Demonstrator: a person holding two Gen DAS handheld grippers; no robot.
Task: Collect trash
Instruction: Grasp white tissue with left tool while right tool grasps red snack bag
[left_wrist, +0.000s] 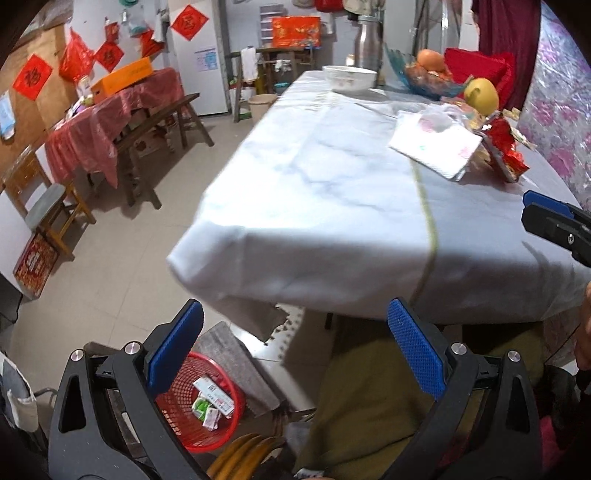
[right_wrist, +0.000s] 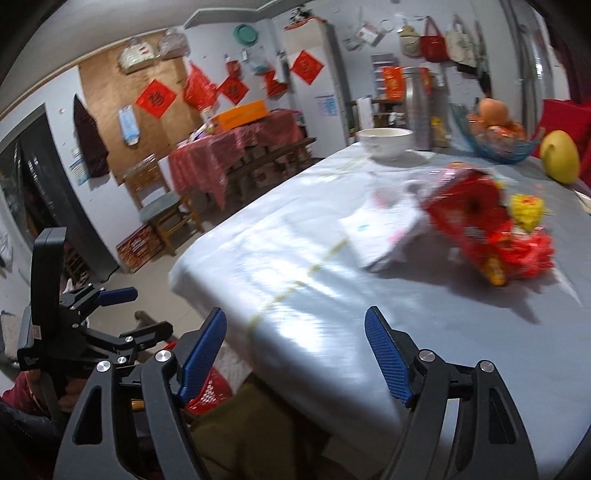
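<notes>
Trash lies on the white-clothed table: a flat white packet, a crumpled clear bag, red wrappers and a yellow wrapper. On the floor by the table corner a red mesh basket holds small cartons. My left gripper hangs open above the basket, short of the table edge, with nothing between its pads. My right gripper is open over the near table edge, empty; one of its fingers shows at the right edge of the left wrist view.
At the table's far end stand a white bowl, a blue fruit dish, a yellow fruit and a steel flask. A red-covered side table, a bench and a chair stand to the left. Olive cloth lies below the table edge.
</notes>
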